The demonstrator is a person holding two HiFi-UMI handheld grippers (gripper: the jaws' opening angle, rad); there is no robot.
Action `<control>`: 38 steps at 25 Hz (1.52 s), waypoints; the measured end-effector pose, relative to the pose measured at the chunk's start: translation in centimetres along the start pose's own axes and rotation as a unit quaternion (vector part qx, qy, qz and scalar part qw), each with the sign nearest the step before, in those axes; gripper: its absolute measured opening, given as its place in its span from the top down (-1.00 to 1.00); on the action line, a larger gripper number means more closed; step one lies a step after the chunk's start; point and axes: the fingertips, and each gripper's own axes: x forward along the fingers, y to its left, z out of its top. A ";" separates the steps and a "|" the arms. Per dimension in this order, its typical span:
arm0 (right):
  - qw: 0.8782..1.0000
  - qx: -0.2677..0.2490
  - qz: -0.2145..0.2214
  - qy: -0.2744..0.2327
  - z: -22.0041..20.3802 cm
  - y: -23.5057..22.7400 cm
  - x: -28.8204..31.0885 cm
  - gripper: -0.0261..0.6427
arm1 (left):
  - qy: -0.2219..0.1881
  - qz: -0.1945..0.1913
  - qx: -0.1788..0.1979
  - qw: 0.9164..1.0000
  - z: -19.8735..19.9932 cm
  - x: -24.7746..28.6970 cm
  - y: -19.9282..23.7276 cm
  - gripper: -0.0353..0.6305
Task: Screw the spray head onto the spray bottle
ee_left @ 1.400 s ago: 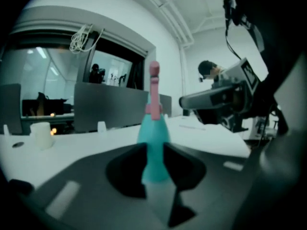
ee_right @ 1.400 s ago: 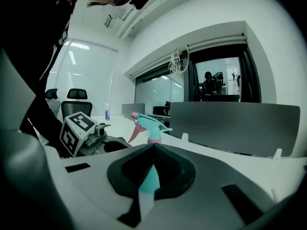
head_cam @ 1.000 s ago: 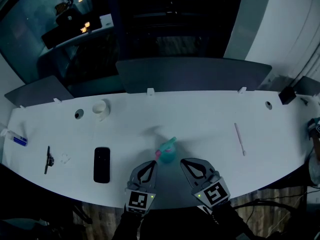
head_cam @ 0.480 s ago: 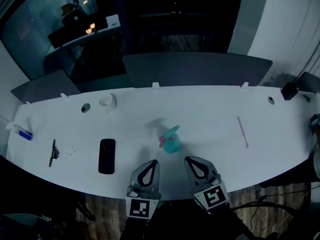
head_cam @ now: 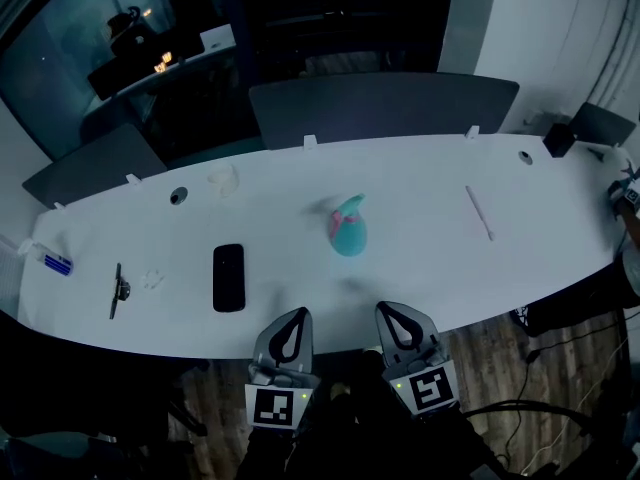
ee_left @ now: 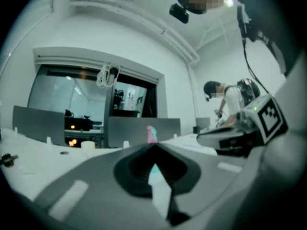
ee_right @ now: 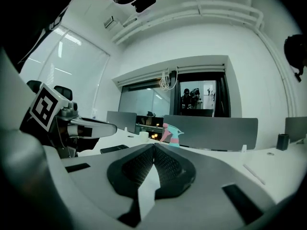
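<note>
L gripper (head_cam: 291, 316) & R gripper (head_cam: 390, 311): jaws pressed together, empty, well short of spray bottle (head_cam: 349, 236). Its spray head (head_cam: 345, 211) looks already on; task prob. done, next only check tightness.

The left claw (ee_left: 154, 146) was closed and empty; beyond its tips stood what seemed the spray bottle (ee_left: 151, 134).
</note>
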 end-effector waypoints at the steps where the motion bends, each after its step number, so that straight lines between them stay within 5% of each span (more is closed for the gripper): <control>1: 1.000 -0.001 -0.007 -0.003 0.2 0.5 -0.6 0.91 | -0.001 0.000 0.001 1.000 0.0 -0.7 -0.1 0.88; 18: 0.999 -0.029 0.001 -0.019 2.8 1.7 -7.6 0.91 | -0.039 0.005 0.061 0.997 2.8 -4.7 -6.4 0.88; 24: 0.999 -0.033 0.006 -0.023 3.0 1.2 -8.8 0.91 | -0.046 0.009 0.038 0.998 3.2 -4.5 -7.9 0.88; 38: 0.999 -0.028 -0.008 -0.030 3.0 -0.9 -9.1 0.91 | -0.051 0.008 0.066 0.996 3.7 -3.3 -8.3 0.88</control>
